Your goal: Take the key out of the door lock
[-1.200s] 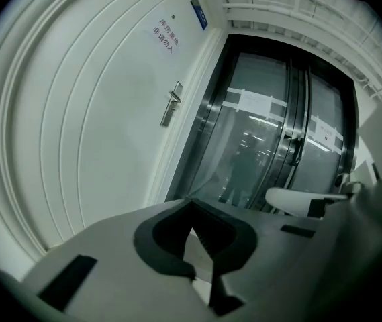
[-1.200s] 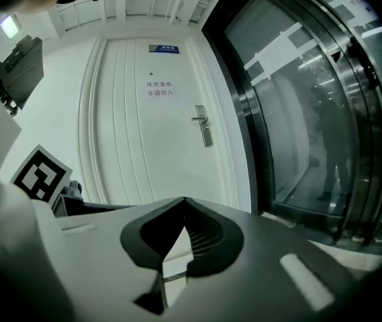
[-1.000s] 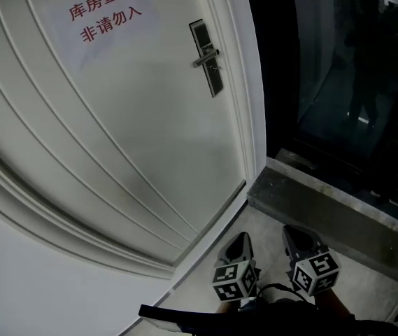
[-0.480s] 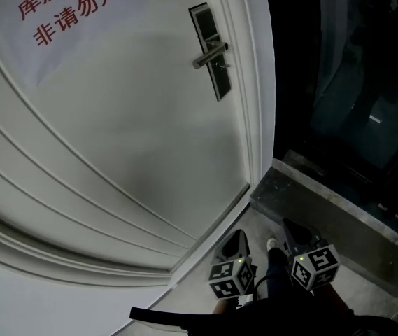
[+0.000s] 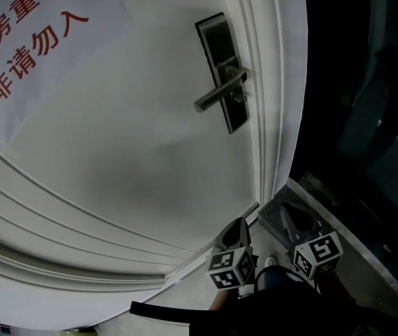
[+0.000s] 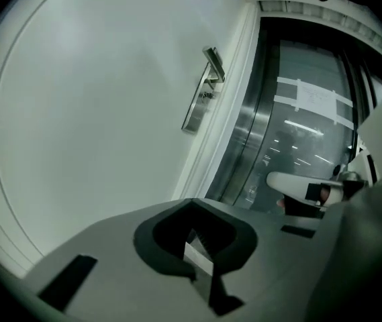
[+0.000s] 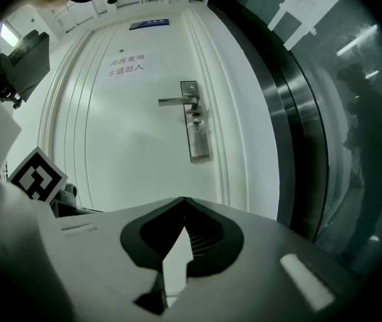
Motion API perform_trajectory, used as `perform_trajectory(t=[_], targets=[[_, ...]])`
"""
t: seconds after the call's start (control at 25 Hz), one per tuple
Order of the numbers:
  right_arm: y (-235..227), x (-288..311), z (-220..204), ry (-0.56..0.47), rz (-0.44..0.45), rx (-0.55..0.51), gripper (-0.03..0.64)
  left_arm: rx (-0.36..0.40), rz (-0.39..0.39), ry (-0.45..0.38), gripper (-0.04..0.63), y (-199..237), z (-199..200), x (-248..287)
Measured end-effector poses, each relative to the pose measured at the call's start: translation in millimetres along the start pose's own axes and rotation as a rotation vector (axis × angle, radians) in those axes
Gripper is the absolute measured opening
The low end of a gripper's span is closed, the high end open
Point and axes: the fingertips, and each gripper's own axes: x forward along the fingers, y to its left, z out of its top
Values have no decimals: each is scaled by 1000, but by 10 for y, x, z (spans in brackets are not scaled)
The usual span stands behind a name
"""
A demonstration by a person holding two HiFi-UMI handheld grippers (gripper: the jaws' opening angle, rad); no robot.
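Shut tip to tip on nothing at both the left gripper (image 6: 190, 202) and the right gripper (image 7: 183, 200), side by side, well below the door handle (image 5: 219, 94) and apart from it. Just under that handle, in the dark lock plate (image 5: 217, 47) of the white door (image 5: 143, 159): the small key (image 7: 195, 121), untouched. Up and left of the handle, a paper notice (image 5: 31, 40) in red characters; to the handle's right, past the door's edge, dark glass (image 5: 366, 82).

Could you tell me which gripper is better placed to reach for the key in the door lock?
Right, probably. The right gripper faces the key almost squarely, while the left gripper sees the lock obliquely. Both hang low, jaws together.
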Motion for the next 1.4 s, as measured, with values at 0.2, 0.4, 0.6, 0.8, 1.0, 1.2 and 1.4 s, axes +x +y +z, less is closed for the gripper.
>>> perform_trajectory(t=[0.2,0.4,0.6,0.8,1.0,1.2,1.4], targets=[[-378,366,216,-25,26,-72,2,-9,21,-21,0,-52,121,401],[-443,700,578,-117,20,-243,2,-30,64,-4,0,63,117,564],[-256,1063,969,-119,126,-324,55,-14,70,-4,0,229,247,693],[-271,1363,1551,-219,37,-611,77,36,29,-53,0,339,680,899],[-292,1593,1782,-225,-12,-900,77,109,-13,-106,0,292,1021,1118],[-279,1742,1878,-234,-64,-1076,77,192,-28,-152,0,172,1264,1292],[-244,1850,1950,-246,-63,-1172,77,123,-66,-198,0,24,1397,1381]])
